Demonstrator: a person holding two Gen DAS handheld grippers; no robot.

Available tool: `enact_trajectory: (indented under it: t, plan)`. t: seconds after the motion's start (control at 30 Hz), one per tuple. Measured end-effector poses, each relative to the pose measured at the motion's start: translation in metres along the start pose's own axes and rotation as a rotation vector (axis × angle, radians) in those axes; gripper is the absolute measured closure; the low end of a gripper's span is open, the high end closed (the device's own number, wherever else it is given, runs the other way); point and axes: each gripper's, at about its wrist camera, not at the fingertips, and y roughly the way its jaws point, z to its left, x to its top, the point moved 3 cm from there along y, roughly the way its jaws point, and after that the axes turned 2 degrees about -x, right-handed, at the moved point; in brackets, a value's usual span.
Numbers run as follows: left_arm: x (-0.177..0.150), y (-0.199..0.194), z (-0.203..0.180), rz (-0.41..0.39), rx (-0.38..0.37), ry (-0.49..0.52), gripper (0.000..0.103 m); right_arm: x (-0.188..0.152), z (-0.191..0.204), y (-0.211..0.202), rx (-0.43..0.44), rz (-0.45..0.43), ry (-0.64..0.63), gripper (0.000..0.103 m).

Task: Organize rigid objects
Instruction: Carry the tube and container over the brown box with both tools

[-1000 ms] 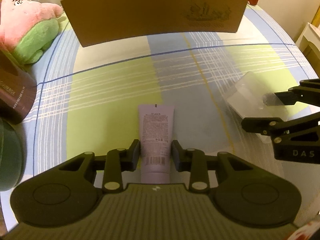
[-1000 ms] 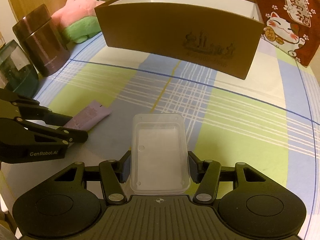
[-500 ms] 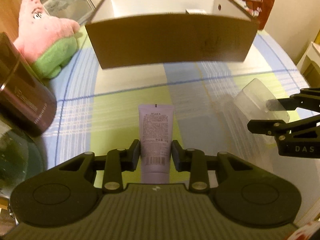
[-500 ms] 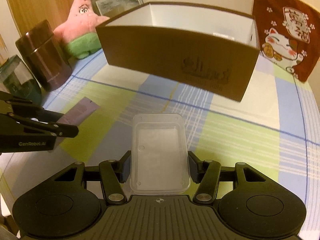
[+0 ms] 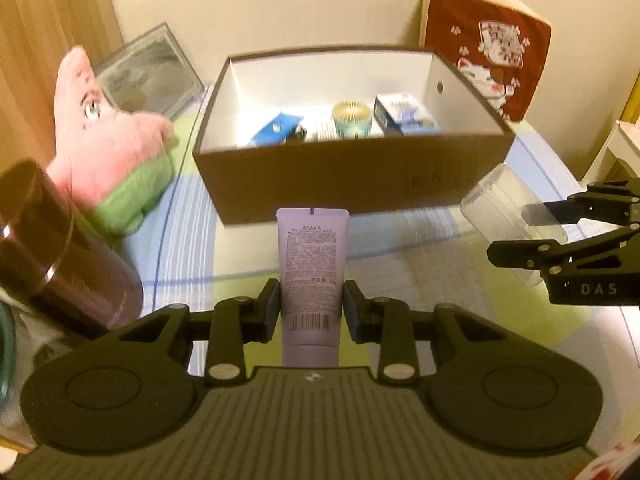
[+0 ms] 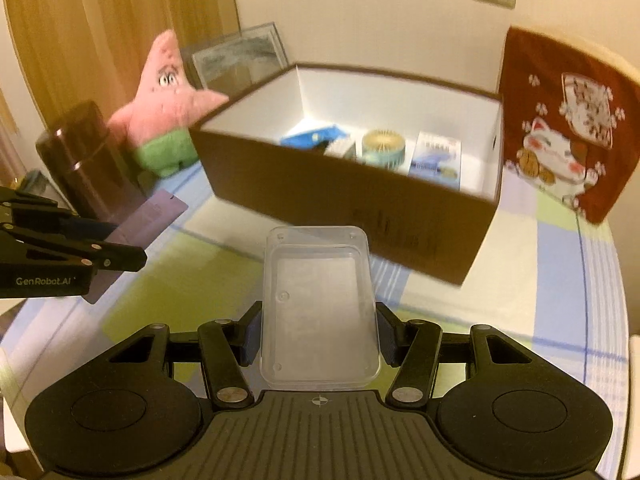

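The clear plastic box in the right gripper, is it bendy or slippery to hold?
The clear plastic box probably stays stiff: its edges look straight between the right gripper pads. Its smooth, glossy walls may be slippery. It looks empty and thin, so likely light.

The brown box point(image 6: 344, 200) stands open-topped ahead of both grippers, its near wall crossing the way in. Inside, small items crowd the right and middle of the floor, among them a blue packet point(image 5: 280, 128), a round gold-topped tin point(image 5: 352, 118) and a white carton point(image 5: 404, 114); the left part shows bare white bottom. To the left, a pink plush star point(image 6: 168, 92) and a dark canister point(image 6: 88, 160) flank the box. A red cat cushion point(image 6: 568, 120) closes off the right. The checked surface point(image 6: 540, 280) before the box lies bare.
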Motion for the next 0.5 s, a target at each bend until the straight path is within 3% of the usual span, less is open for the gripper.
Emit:
enact_trajectory:
  t: [0.5]
  plan:
    - [0.089,0.010,0.007,-0.101,0.027,0.057,0.072,0.087,-0.022,0.002,0.015,-0.110,0.007,0.047]
